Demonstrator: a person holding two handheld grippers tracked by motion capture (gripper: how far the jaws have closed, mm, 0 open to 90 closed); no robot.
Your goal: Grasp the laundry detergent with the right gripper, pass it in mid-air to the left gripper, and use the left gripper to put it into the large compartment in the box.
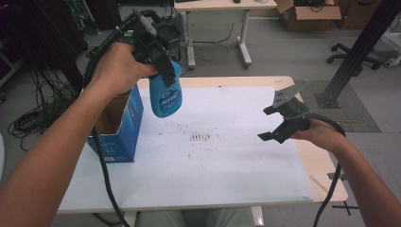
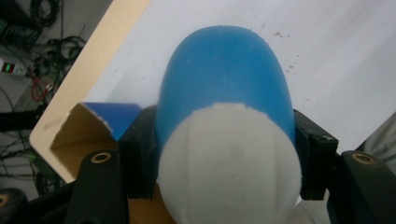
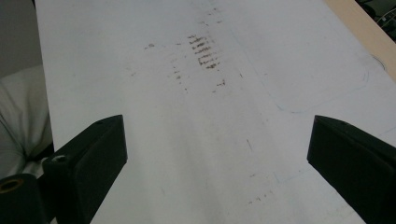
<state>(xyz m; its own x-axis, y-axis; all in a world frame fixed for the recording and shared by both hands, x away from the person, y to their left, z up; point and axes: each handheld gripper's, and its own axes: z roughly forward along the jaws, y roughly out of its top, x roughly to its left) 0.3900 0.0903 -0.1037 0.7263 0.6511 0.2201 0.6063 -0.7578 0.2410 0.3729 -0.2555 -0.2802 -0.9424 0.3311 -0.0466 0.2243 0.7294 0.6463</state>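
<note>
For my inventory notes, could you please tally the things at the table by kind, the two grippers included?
Blue bottle, held above the table by the left gripper: 1
Open blue cardboard box: 1
Grippers: 2, left gripper and right gripper
Total: 4

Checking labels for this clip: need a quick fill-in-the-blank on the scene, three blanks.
1. The left claw is shut on a blue ____.
2. The right claw is ____, with nothing between its jaws.
3. The open blue box stands at the ____ edge of the table in the high view.

Missing words: bottle; open; left
</note>
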